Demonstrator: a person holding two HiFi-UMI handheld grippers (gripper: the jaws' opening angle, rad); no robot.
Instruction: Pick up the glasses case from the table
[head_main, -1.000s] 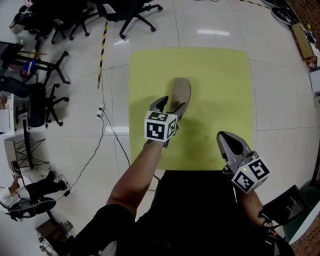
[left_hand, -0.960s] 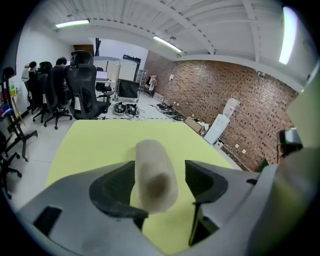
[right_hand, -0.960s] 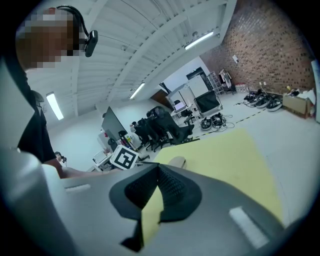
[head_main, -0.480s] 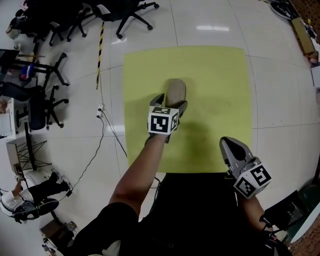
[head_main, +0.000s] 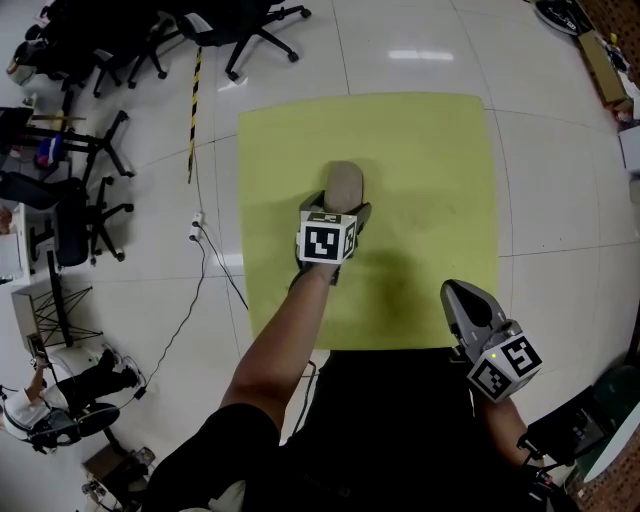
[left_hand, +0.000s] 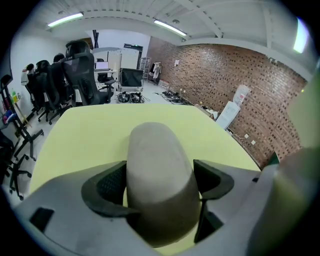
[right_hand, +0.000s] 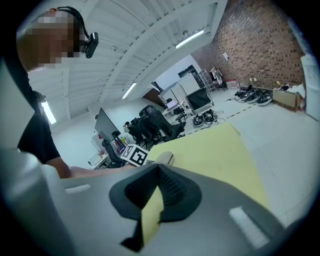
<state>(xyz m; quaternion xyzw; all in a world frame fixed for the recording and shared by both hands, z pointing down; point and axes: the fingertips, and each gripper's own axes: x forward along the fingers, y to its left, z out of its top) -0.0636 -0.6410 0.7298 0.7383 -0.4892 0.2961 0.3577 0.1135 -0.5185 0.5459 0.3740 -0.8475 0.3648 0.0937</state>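
Note:
The glasses case (head_main: 345, 180), a grey-beige rounded oblong, lies on the yellow table (head_main: 430, 160) a little left of the middle. My left gripper (head_main: 340, 206) is down over the case's near end with its jaws spread wide. In the left gripper view the case (left_hand: 152, 145) fills the gap between the two dark pads (left_hand: 107, 182), which flank it closely without squeezing it. My right gripper (head_main: 457, 292) hovers over the table's near right edge, away from the case, and is shut with nothing in it. The right gripper view shows the case (right_hand: 165, 158) far off.
Black office chairs (head_main: 250, 20) stand on the tiled floor beyond the table's far left corner. A cable (head_main: 210, 270) and a striped strip (head_main: 193, 100) lie to the table's left. Boxes (head_main: 605, 70) sit at the far right.
The left gripper has come forward and down over the case's near end, and its jaws have spread wider around it. The right gripper has drifted slightly toward the table's near edge.

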